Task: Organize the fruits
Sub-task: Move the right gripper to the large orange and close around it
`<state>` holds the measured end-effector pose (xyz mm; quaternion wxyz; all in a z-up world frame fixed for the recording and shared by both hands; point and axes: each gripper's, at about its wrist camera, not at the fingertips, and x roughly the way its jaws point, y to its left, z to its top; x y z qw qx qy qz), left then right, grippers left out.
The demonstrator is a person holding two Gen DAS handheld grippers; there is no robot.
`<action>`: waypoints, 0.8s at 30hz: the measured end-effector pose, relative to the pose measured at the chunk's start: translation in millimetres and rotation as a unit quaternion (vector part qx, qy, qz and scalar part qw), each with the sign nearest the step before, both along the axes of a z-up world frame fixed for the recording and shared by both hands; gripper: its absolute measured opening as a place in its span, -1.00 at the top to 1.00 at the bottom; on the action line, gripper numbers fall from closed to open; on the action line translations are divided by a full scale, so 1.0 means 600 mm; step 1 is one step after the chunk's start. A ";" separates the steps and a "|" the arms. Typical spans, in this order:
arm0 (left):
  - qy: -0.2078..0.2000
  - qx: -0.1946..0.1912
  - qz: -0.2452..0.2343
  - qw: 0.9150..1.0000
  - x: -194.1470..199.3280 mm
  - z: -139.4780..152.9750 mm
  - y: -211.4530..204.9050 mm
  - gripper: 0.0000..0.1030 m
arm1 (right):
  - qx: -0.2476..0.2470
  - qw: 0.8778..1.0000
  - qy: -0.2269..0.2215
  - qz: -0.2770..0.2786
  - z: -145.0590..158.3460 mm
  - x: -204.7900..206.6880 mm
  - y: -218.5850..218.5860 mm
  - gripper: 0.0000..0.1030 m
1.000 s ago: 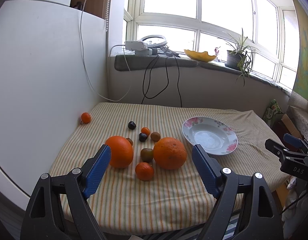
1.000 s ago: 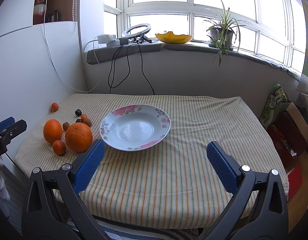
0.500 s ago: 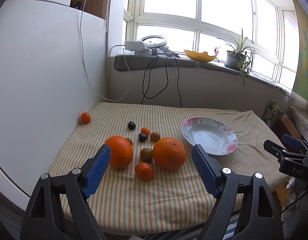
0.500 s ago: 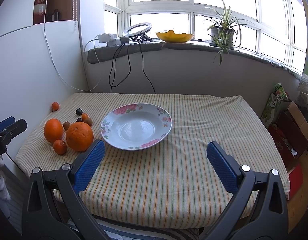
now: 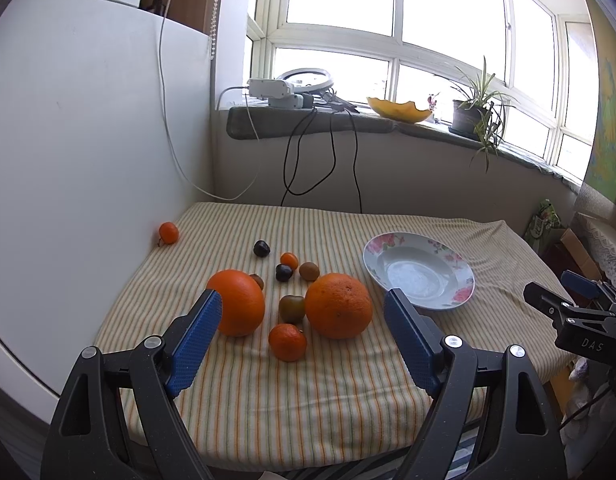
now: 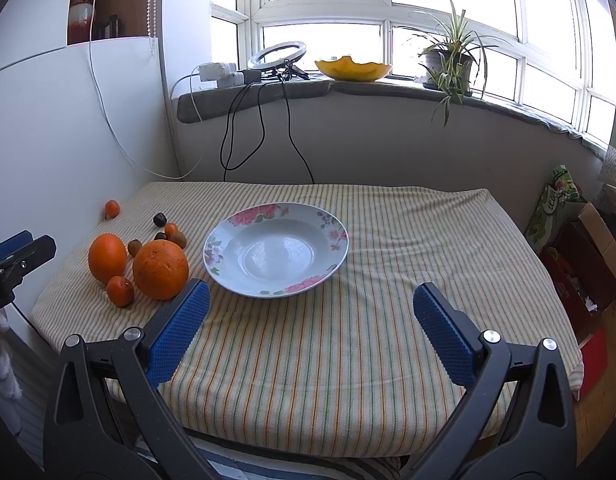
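The fruits are clustered on the left part of the striped cloth covering the tabletop [image 6: 387, 340]: two large dimpled oranges [image 5: 339, 305], a small mandarin [image 5: 288, 342] just in front of them, and several small dark and brownish round fruits behind. A lone mandarin [image 5: 168, 233] is seen by the white wall. A glossy floral plate [image 6: 331, 240] lies empty beside the cluster. The left gripper [image 5: 304, 322] and right gripper [image 6: 311, 314] are held with fingers spread wide, nothing grasped.

Glossy glazed plate [image 6: 276, 254], floral rim, ahead of right tongs [image 6: 309, 334]. Matt striped woven cloth [image 6: 347, 360] over table. Dimpled-skinned oranges [image 5: 339, 306] before left tongs [image 5: 304, 344]. Blue textured pads [image 5: 194, 344], matt black plastic frames.
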<state>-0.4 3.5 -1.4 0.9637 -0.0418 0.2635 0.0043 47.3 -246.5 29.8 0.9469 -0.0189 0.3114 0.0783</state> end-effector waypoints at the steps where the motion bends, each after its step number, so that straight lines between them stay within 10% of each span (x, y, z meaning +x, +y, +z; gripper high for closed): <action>1: 0.001 -0.001 -0.001 1.000 0.001 -0.001 0.001 -0.61 | 0.000 1.000 0.001 0.001 -0.002 0.001 0.000 -1.00; 14: 0.020 -0.045 -0.034 0.998 0.027 -0.036 0.036 -0.59 | 0.064 0.994 0.059 0.072 -0.032 0.039 0.027 -1.00; 24: 0.060 -0.061 -0.096 0.992 0.076 -0.072 0.035 -0.50 | 0.175 0.961 0.166 0.138 -0.085 0.096 0.070 -1.00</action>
